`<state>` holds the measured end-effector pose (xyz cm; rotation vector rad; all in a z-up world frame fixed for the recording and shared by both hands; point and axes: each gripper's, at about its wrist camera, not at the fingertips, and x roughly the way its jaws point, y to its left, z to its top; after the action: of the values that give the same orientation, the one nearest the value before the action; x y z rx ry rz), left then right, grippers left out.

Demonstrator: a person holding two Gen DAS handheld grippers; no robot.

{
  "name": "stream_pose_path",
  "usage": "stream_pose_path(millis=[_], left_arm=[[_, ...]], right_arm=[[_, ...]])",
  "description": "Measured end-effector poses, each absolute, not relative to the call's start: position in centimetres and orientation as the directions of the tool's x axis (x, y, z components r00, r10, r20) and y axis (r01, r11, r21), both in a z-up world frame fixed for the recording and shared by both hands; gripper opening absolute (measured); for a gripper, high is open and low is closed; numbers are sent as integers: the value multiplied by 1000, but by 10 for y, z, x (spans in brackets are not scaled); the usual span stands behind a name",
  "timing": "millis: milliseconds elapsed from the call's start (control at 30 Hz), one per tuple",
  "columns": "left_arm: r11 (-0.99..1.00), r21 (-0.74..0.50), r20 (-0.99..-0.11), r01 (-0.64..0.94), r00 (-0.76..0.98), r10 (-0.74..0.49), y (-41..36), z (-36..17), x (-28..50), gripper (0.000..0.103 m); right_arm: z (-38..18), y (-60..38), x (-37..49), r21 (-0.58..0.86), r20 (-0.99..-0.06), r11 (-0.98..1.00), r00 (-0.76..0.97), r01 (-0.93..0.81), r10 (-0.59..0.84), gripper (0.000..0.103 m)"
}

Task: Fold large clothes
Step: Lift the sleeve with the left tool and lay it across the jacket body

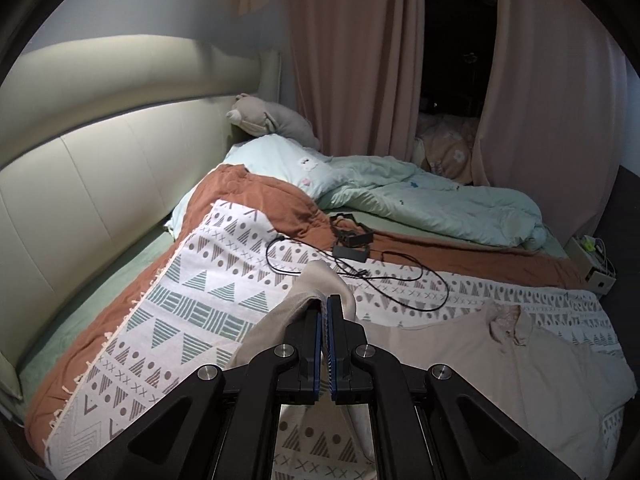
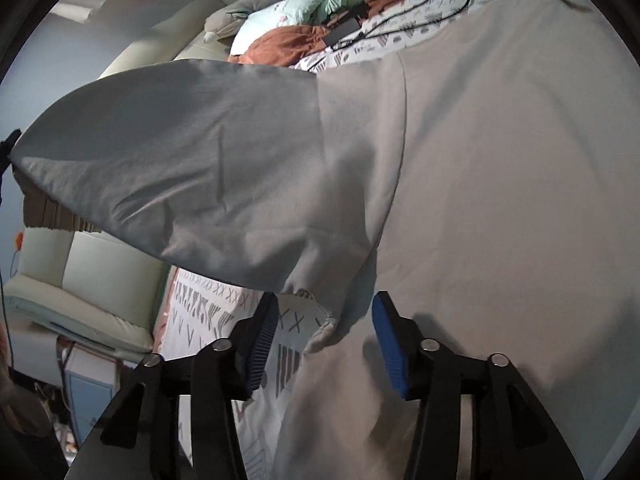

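a: where's the beige shirt [image 1: 500, 364]?
b: i see it spread on the patterned blanket [image 1: 192, 312]. left gripper [image 1: 324, 308] is clamped on a lifted sleeve. right gripper [image 2: 325, 320] has jaws apart around a fold, pads not pressing.

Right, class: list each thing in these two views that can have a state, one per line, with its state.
left gripper: shut on the beige garment's edge
right gripper: open, fabric between the jaws, pads not pressing
beige garment: partly spread on the bed, one part lifted
patterned blanket: spread flat
green duvet: crumpled
black cable: loose, lying on the blanket
curtains: parted
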<state>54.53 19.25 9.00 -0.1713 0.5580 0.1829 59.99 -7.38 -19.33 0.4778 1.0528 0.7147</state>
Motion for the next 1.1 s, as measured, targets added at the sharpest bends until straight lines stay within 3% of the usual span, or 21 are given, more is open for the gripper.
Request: stream_pose_path(millis=[300,767,867,900,933,967,1000,1033,1100], left_arm=[[989,-110,-553,-95,833,18,100,101,550,2],[988,-140,-627,68,766,-141,-37,62,562,3],[982,-154,-661,112,726,-187,-58,43,568,8],[978,-162,-670,131,713,-206,-65,36,570,20],[974,-173,-677,147,700,-226,-71,28,570,46],[968,-195,-679,161,689,-252,-76,21,571,62],[956,-231,-673,179,680,-290,-80,14,569,92],[943,-269,-659,197,676,-329,-82,7,565,103],[929,-299,-654,217,663,-365,-91,-5,561,103]], right_arm=[[-139,-194,558,598,-596,773,529,-212,605,65],[-152,-323,518,632,-593,775,640,-7,489,65],[-164,-344,526,647,-604,760,644,52,470,66],[-167,-349,530,651,-611,755,640,72,466,66],[-169,-352,532,658,-612,748,637,83,468,66],[-171,-354,534,662,-612,745,635,85,471,66],[-170,-355,535,662,-612,745,634,83,473,66],[-169,-356,536,659,-611,748,637,80,470,67],[-165,-357,536,651,-608,755,648,77,458,72]])
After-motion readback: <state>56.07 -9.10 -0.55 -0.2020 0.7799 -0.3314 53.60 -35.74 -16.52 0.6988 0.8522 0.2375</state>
